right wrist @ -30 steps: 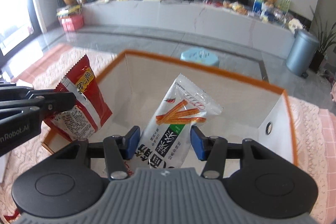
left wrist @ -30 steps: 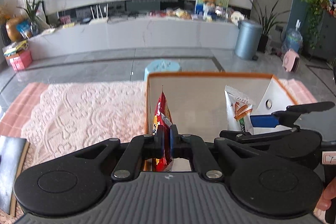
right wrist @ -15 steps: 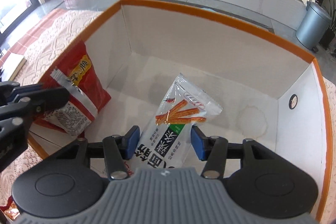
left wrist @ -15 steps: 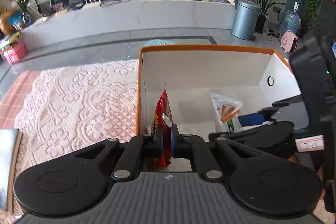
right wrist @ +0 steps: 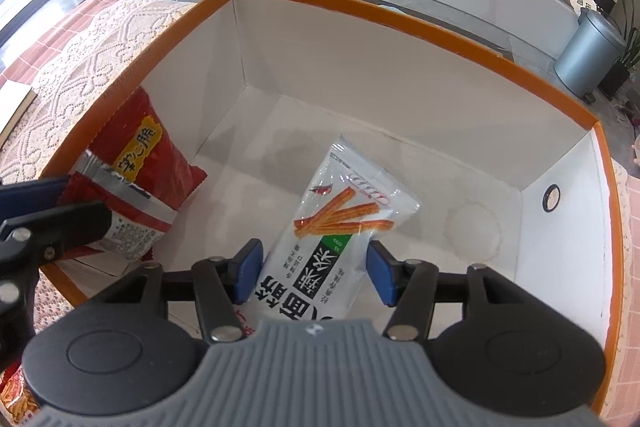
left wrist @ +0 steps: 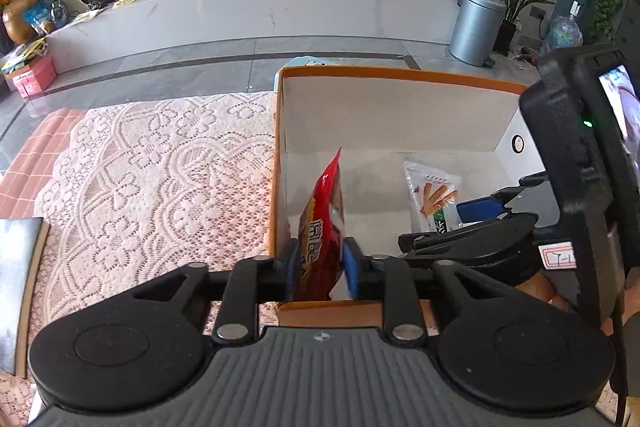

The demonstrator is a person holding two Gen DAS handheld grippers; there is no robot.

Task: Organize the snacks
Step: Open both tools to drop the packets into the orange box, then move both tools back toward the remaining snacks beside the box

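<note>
On the far left a pink lace tablecloth covers the table beside the white cardboard box with an orange rim, and a dark flat object lies at the near-left edge. The left gripper has its pads narrowed on the lower part of a red foil snack bag, held upright just inside the box's left wall; whether the pads truly pinch it or have begun to slacken I cannot tell. Further right, the right gripper stands fairly wide, its blue pads flanking a white plastic packet printed with orange sticks without clearly touching it; the packet appears to lie on the box floor. The likely trouble is that the red bag, let go while upright, could topple across the floor or catch on the near wall, because the foil is light and slippery. The two grippers sit close together inside the box, so pulling either out carelessly could knock the other or drag a packet along. More orange snack packaging waits at the near-left corner outside.
</note>
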